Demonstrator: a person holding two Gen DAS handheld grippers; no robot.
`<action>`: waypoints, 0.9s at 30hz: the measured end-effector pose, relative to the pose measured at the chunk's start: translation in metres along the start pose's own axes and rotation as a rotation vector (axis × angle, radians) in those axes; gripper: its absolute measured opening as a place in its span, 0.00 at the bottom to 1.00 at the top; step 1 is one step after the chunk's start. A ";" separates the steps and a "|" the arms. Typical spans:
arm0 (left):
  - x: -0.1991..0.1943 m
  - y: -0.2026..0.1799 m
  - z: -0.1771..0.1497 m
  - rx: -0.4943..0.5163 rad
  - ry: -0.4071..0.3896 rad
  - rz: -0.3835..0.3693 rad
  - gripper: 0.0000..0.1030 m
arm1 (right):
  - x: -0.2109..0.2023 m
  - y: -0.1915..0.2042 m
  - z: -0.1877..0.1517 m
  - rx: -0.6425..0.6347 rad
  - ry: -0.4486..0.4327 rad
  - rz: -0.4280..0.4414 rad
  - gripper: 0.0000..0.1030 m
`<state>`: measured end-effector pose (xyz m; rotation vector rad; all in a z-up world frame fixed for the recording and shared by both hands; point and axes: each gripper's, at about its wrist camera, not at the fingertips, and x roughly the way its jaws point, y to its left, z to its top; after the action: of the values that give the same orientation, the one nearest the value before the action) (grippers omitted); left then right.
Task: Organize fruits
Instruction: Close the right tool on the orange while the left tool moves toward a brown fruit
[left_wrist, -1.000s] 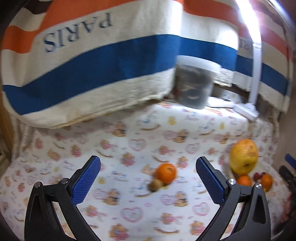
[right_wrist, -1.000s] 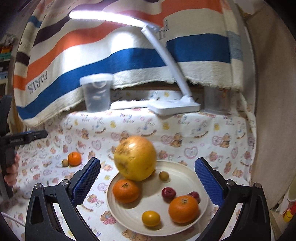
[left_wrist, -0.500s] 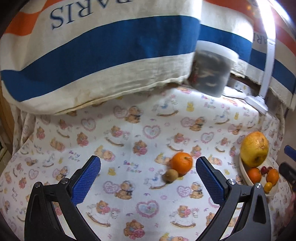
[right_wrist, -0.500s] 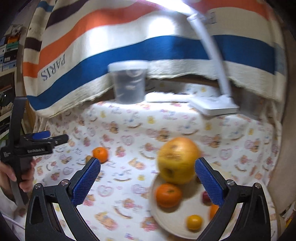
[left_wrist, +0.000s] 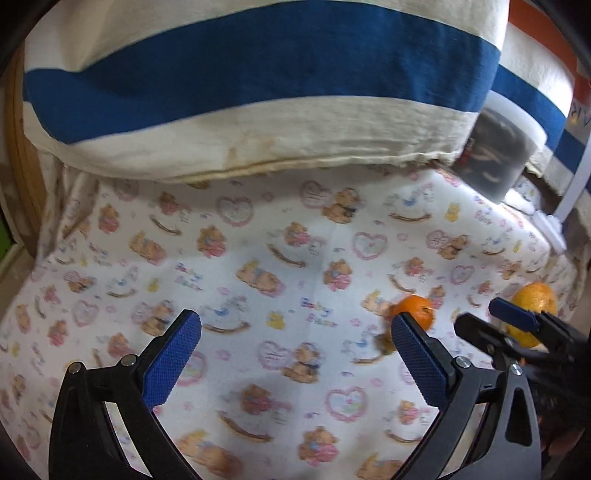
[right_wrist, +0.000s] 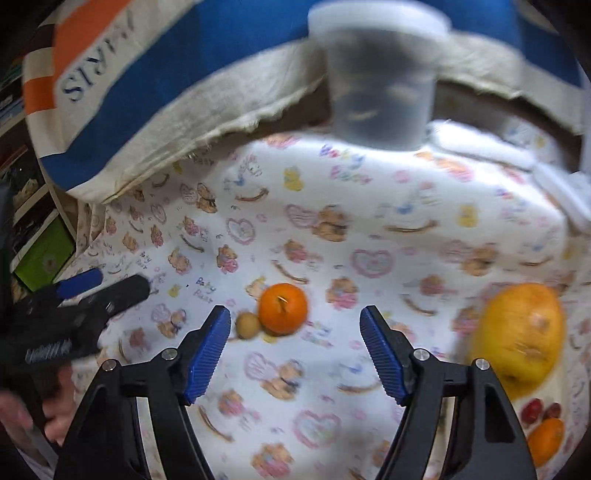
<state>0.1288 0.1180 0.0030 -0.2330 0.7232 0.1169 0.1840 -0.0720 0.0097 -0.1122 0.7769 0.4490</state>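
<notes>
Left claw (left_wrist: 295, 362), far left in the right wrist view: blue pads spread wide, nothing between them, poised over the bear-print cloth (left_wrist: 258, 258) covering the worktop. Right of it, toward the worktop's middle: small brown fruit (right_wrist: 247, 325) touching an orange (right_wrist: 282, 308), both lying on the cloth. Right claw (right_wrist: 295, 350): jaws parted, empty, just short of the orange, pads either side of the pair but not touching. Near the worktop's right edge: large yellow fruit (right_wrist: 521, 332) on a plate (right_wrist: 554, 387), with small red fruits (right_wrist: 532, 410) and a second orange (right_wrist: 546, 439) beside it. At the back edge: lidded translucent tub (right_wrist: 380, 81) before a striped hanging cloth (left_wrist: 258, 74). Back right corner: white lamp base (left_wrist: 550, 229).
</notes>
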 end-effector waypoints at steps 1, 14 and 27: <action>0.001 0.001 0.001 0.006 -0.002 0.019 0.99 | 0.007 0.001 0.003 0.007 0.016 -0.005 0.70; 0.012 0.022 0.007 -0.086 0.077 0.013 0.99 | 0.076 -0.003 0.012 0.117 0.199 0.032 0.52; 0.007 0.016 0.006 -0.090 0.059 -0.033 0.97 | 0.054 -0.005 -0.011 0.121 0.087 -0.027 0.45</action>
<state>0.1349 0.1351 -0.0003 -0.3357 0.7733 0.1114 0.2132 -0.0602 -0.0363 -0.0298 0.8855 0.3724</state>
